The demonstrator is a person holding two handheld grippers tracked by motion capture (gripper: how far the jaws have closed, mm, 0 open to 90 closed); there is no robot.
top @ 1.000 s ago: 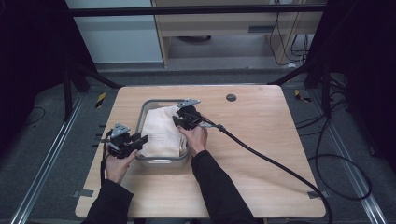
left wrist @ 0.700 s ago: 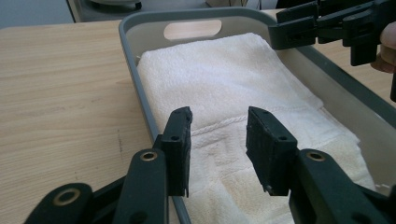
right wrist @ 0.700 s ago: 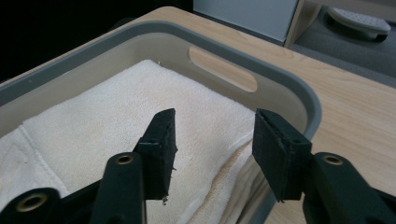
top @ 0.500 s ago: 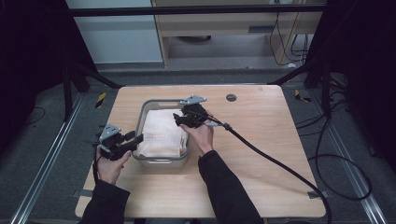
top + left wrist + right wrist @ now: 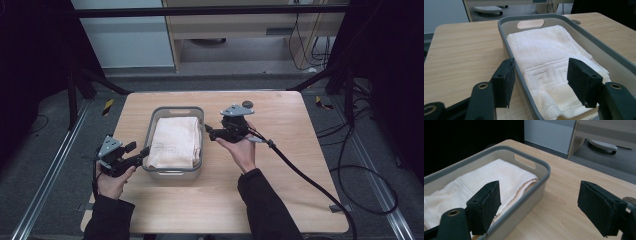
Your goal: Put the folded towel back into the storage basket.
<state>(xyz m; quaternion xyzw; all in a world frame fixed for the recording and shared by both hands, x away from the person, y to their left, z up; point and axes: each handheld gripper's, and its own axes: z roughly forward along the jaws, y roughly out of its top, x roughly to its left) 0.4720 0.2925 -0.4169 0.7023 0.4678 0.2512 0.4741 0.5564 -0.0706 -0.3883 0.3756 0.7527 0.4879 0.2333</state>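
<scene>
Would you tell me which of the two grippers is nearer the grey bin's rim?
The left gripper: its open jaws reach the bin's near left corner, while the right gripper, also open, sits off the right wall.

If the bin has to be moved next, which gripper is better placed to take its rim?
Probably the left gripper: its open fingers straddle the bin wall at the near corner. The right gripper hangs open beside the bin, off the rim.
</scene>
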